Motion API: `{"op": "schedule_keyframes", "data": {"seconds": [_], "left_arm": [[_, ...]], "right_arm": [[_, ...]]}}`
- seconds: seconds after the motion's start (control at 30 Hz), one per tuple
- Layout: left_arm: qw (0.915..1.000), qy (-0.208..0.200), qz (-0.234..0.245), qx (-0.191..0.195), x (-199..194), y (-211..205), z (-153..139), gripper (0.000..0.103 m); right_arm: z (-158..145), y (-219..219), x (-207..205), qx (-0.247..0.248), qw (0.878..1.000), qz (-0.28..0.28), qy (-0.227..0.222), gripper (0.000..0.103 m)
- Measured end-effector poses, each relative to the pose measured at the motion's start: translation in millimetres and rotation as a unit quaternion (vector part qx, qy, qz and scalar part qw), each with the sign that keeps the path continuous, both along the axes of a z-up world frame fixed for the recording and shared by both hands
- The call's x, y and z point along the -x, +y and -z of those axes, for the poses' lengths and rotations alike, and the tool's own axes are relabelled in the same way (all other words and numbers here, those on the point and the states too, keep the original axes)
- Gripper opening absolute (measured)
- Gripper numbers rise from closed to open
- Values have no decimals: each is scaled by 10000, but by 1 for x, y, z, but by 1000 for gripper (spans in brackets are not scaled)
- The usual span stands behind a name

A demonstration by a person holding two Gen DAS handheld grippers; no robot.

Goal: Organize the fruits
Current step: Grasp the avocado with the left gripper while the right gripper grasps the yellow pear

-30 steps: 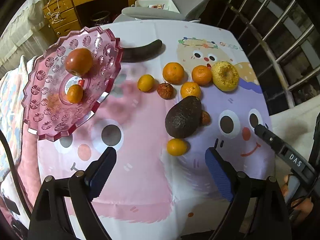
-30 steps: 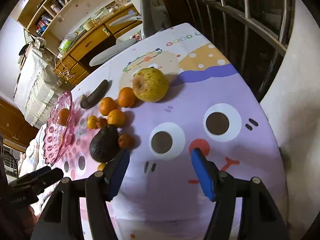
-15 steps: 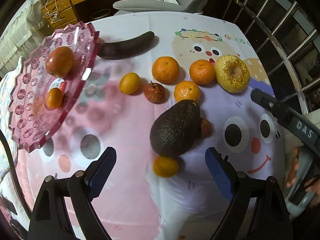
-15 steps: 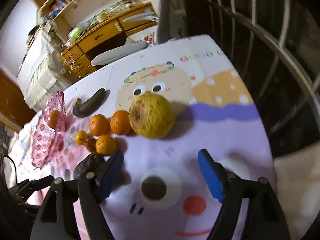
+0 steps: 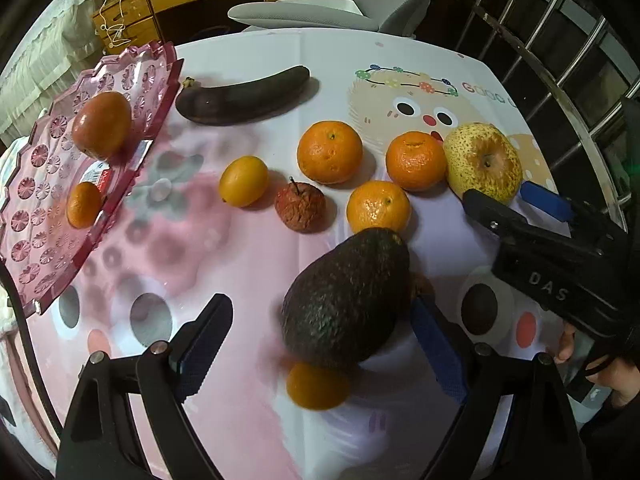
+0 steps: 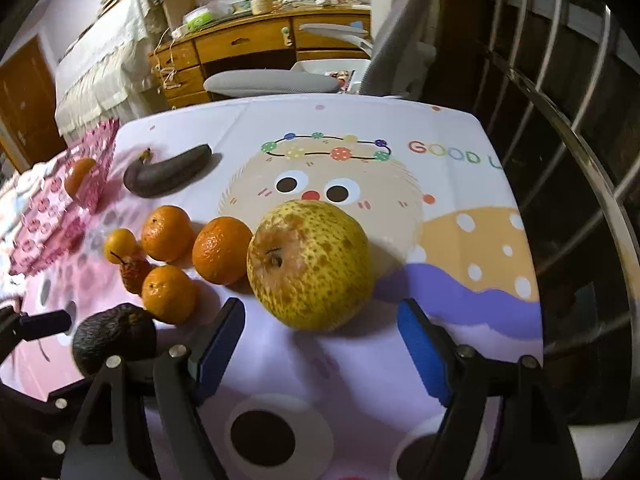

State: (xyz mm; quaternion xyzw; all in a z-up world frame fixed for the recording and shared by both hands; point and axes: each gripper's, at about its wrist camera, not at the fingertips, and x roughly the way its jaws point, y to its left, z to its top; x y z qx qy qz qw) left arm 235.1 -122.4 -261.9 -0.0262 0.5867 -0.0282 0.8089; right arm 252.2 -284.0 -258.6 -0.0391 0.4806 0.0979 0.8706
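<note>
- Left wrist view: the left gripper (image 5: pixel 320 344) is spread wide around the avocado (image 5: pixel 346 298), near the table's front edge.
- The right gripper (image 6: pixel 320 344) is spread, just short of the yellow pear (image 6: pixel 310 264), mid-table.

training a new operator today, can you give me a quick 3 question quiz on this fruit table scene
1. True or false: the left tongs are shut on the avocado.
2. How many fruits lie on the pink plate?
   A. none
   B. two
   C. four
3. Fill in: the right tongs stand open, facing the yellow speckled ____.

Key:
1. False; the jaws are open, with the avocado between them, ungripped.
2. B; a reddish-orange fruit and a small orange one.
3. Pear.
</note>
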Motion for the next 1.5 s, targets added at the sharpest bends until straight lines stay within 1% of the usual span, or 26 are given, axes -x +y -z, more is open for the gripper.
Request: {"op": "schedule_keyframes", "data": {"seconds": [0.17, 0.3, 0.5, 0.6, 0.67, 0.73, 0.77, 0.8, 0.9, 1.0, 1.1, 1.33, 1.5], "left_arm": [[10000, 30, -35, 43, -5, 0, 8, 88], [9999, 32, 32, 163, -11, 0, 13, 86], [9990, 24, 92, 440, -19, 1, 14, 74], [9977, 39, 105, 667, -22, 2, 15, 66], [9974, 36, 119, 712, -24, 2, 16, 66], [9972, 16, 165, 734, -25, 2, 16, 65], [9971, 4, 179, 743, -23, 3, 16, 65], [9969, -7, 193, 757, -23, 4, 16, 64], [9968, -46, 205, 766, -20, 5, 15, 64], [9969, -73, 220, 753, -18, 5, 15, 64], [9968, 3, 209, 767, -18, 6, 13, 63], [9960, -42, 129, 886, -12, 11, 7, 63], [9952, -270, 186, 925, -1, 15, -9, 60]], "right_arm": [[7, 8, -7, 164, 9997, -155, -95, 79], [10, 12, -13, 258, 9992, -236, -176, 79], [15, 13, -20, 323, 9989, -281, -212, 79], [17, 13, -21, 326, 9989, -277, -209, 79], [17, 13, -21, 310, 9989, -277, -214, 79], [17, 14, -21, 280, 9989, -301, -205, 75], [17, 14, -21, 237, 9990, -332, -183, 71], [16, 15, -22, 214, 9991, -349, -142, 69], [15, 16, -24, 217, 9993, -309, -33, 69], [14, 13, -26, 86, 9997, -194, 115, 69], [14, 11, -23, -34, 9996, -137, 247, 69], [9, 9, 3, -208, 9977, -65, 638, 69], [7, 11, 28, -266, 9961, -38, 842, 69]]}}
